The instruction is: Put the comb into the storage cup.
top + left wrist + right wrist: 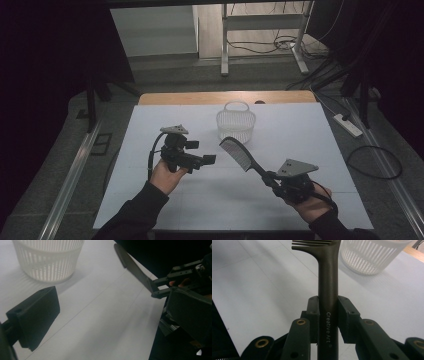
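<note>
A black comb (243, 156) hangs over the white table, teeth end up and toward the basket, and my right gripper (273, 178) is shut on its handle. In the right gripper view the handle (328, 287) stands upright between the two pads, with my right gripper (328, 311) clamped on it. A white slatted basket (235, 121) stands at the back middle, apart from the comb. My left gripper (200, 152) floats left of the comb, open and holding nothing. Seen from my left gripper (112, 312), the jaws stand wide apart, with the basket (47, 261) and the comb (132, 266) ahead.
The white table top (165, 125) has a wooden strip (200, 97) along its far edge. On the floor to the right lie a power strip (347, 125) and a looped cable (375, 162). A metal frame (262, 37) stands beyond the table.
</note>
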{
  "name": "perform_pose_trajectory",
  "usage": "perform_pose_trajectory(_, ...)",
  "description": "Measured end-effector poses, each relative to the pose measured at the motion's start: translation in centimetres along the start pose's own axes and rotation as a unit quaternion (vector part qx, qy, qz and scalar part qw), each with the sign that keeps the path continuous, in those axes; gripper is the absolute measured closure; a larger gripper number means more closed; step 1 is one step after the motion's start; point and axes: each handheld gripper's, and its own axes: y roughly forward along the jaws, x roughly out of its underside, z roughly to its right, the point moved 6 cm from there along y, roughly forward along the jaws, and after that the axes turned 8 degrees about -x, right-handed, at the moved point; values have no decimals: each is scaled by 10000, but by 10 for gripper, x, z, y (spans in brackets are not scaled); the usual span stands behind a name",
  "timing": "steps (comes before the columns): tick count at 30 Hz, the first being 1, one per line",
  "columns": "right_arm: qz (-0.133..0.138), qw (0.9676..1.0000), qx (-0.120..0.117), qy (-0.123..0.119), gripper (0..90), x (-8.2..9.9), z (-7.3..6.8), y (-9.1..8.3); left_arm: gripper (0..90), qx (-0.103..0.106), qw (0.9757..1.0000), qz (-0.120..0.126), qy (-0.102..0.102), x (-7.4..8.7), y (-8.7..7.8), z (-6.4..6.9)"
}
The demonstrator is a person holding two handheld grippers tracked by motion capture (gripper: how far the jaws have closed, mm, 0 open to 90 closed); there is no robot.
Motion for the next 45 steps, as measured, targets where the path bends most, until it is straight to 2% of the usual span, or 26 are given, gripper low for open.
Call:
perform_pose_trajectory(20,94,9991,-65,-396,722,-7,-20,9,0,384,9990,-172,-142,-13,20,5)
perform_pose_trajectory(31,120,9982,-51,-577,722,-9,-27,12,0,637,9968,-176,-445,-19,27,4)
perform_pose_trajectory(36,136,9979,-95,-632,722,-9,-29,13,2,700,9961,-250,-469,-19,29,5)
perform_pose_trajectory(39,130,9976,-89,-676,722,-9,-30,13,77,783,9950,-280,-547,-19,28,7)
perform_pose_trajectory(42,136,9975,-76,-685,722,-9,-30,13,238,941,9930,-312,-639,-18,27,8)
perform_pose_trajectory(45,148,9973,-84,-710,722,-9,-30,13,393,999,9916,-370,-730,-17,28,7)
